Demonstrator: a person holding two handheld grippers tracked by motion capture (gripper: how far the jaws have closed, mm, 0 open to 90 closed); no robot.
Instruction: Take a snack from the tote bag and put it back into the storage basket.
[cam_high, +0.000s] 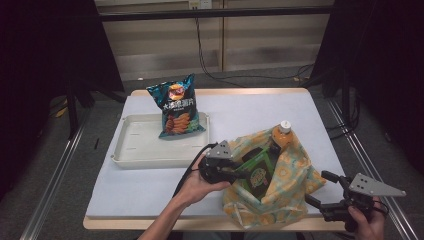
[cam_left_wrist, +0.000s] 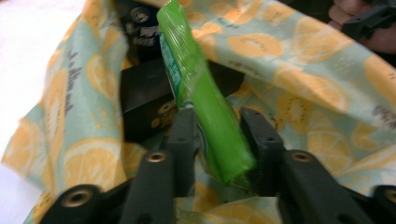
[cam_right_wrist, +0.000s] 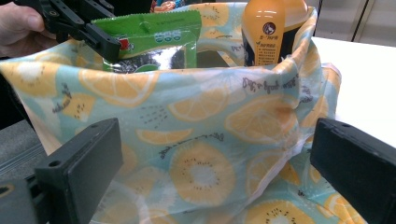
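Left tool (cam_high: 239, 172) clamped, jaws nearly together — right tool (cam_high: 327, 187) low, jaws wide apart

The bag (cam_high: 285, 185) is pale teal with yellow-orange citrus slices; the packet (cam_left_wrist: 205, 116) bright green; the bottle (cam_right_wrist: 273, 30) orange; the tray (cam_high: 130, 150) cream.

The green packet (cam_left_wrist: 205, 116) is glossy plastic film, silvery foil inside. Around it the lemon-print bag (cam_right_wrist: 196, 154) looks like soft matt cloth, and beside it the bottle (cam_right_wrist: 273, 32) is shiny plastic.
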